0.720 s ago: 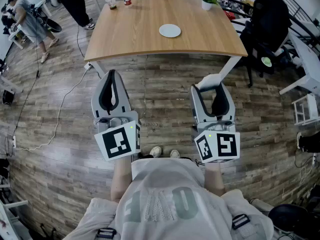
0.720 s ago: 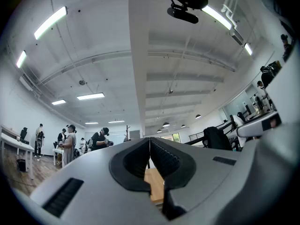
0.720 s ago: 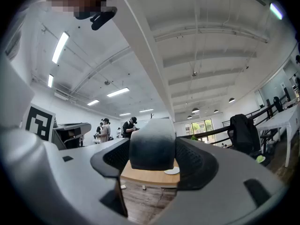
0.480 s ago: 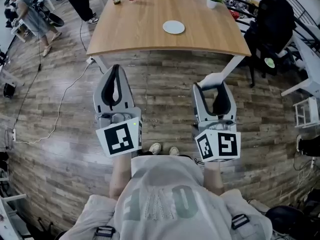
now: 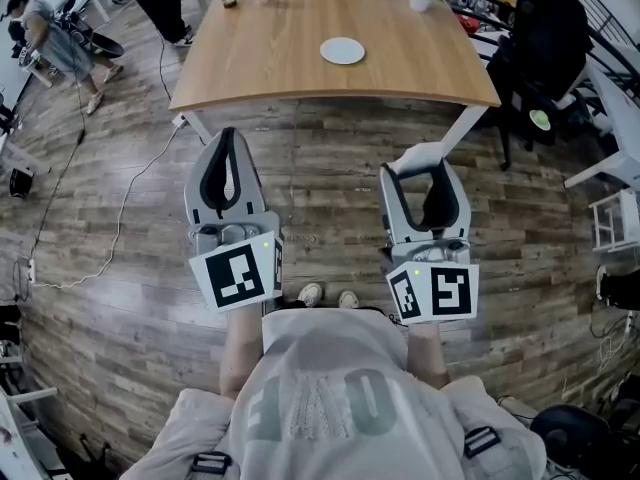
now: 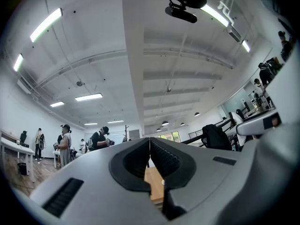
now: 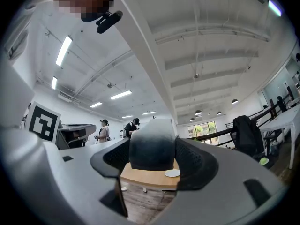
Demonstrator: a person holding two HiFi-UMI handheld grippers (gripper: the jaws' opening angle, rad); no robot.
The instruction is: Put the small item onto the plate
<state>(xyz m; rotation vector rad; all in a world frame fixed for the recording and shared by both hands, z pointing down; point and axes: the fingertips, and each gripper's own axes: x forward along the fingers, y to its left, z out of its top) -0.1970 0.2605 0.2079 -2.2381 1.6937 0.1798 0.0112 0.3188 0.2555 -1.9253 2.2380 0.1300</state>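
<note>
Almost nothing has moved since the earlier frames: both claws keep their places in front of the body, and only the head view has shifted slightly, so the bench sits a little nearer its top edge.

The person stands on the grey-brown wooden plank floor (image 5: pixel 320 168), both bare forearms held forward side by side. The left claw (image 5: pixel 228 140) and the right claw (image 5: pixel 421 171) point ahead toward the light rectangular wooden bench (image 5: pixel 260 58), noses tilted a little upward, so the ceiling fills much of each gripper view. Each one carries its black-and-white marker cube at the rear, near the body.

The left claw is pressed together: its ribbed dark pads (image 6: pixel 161 156) meet in one line with nothing between them.

The right claw stands wide and pinches the small rounded item (image 7: pixel 152 144), pale at the top and dark grey lower down. I cannot tell its material. The item is in the air above the floor, well apart from the bench.

The small round white plate (image 5: pixel 342 50) lies on the bench, near the middle of its far half.
</note>
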